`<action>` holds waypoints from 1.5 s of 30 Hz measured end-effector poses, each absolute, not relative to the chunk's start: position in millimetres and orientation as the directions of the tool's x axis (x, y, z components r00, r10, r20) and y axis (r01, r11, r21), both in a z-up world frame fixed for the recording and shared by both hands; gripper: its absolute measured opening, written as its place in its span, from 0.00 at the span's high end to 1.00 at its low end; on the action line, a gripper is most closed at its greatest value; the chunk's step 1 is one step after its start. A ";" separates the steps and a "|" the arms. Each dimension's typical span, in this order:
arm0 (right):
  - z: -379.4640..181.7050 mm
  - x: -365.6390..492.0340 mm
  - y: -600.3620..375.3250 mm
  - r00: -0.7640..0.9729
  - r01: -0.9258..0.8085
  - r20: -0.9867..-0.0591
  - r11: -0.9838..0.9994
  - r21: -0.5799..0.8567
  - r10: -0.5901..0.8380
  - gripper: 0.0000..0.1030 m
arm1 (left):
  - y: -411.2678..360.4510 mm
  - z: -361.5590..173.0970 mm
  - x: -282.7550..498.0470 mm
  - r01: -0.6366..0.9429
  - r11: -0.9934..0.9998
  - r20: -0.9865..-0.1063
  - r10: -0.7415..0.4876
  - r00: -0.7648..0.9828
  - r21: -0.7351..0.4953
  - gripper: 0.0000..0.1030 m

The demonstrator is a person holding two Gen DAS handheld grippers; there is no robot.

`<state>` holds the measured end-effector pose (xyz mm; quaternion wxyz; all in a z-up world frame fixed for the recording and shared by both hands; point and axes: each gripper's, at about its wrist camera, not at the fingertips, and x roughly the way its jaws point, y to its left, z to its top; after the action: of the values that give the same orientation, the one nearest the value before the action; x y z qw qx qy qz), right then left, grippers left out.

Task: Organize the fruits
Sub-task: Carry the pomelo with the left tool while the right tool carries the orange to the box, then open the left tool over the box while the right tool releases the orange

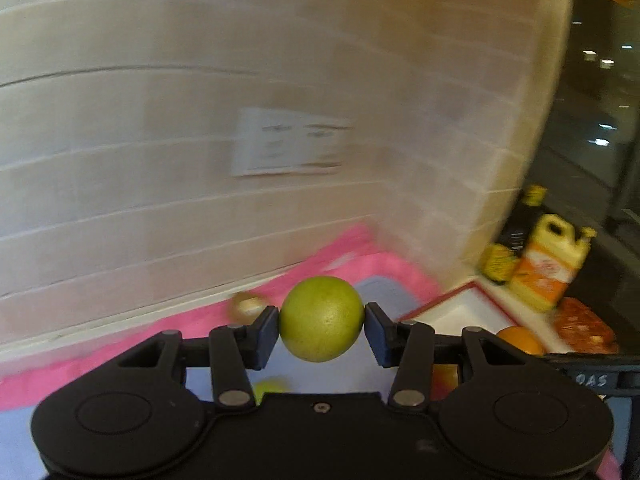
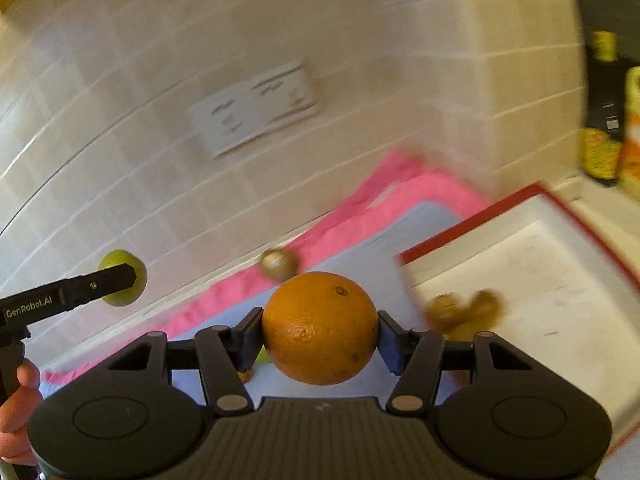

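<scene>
1. Left gripper: fingers clamped on a green apple, one pad on each side, the fruit held in the air at the centre of the left wrist view. The same apple shows at 9 o'clock in the right wrist view.
2. Right gripper: fingers clamped on an orange, lifted off the surface.
3. Pink cloth: spread below both grippers along the tiled wall.
4. Red-rimmed white tray: at 3 o'clock of the orange, holding blurred brownish fruit near its left edge.
5. Small brown fruit: on the cloth at 12 o'clock of the orange, near the wall.
6. Yellow jug: at 3 o'clock in the left wrist view, beyond the tray.
</scene>
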<state>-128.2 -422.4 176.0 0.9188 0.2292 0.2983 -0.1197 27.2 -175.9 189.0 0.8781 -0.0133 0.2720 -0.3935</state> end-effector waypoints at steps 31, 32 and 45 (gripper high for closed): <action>68.9 -177.3 -584.2 0.529 0.686 -0.825 0.674 0.276 -0.200 0.41 | -532.9 67.0 26.8 0.915 0.385 -0.756 -0.633 0.169 -0.118 0.46; 65.9 -175.7 -583.8 0.527 0.682 -0.829 0.676 0.279 -0.189 0.41 | -534.6 63.4 27.9 0.915 0.387 -0.761 -0.627 0.168 -0.118 0.46; 48.7 -165.8 -580.6 0.484 0.682 -0.864 0.679 0.273 -0.138 0.41 | -538.4 51.7 32.8 0.904 0.403 -0.787 -0.600 0.145 -0.141 0.45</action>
<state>-165.8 -580.6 48.7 0.8039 0.3092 0.4394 -0.2551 32.8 -538.4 51.7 0.7329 0.1876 0.4055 -0.5130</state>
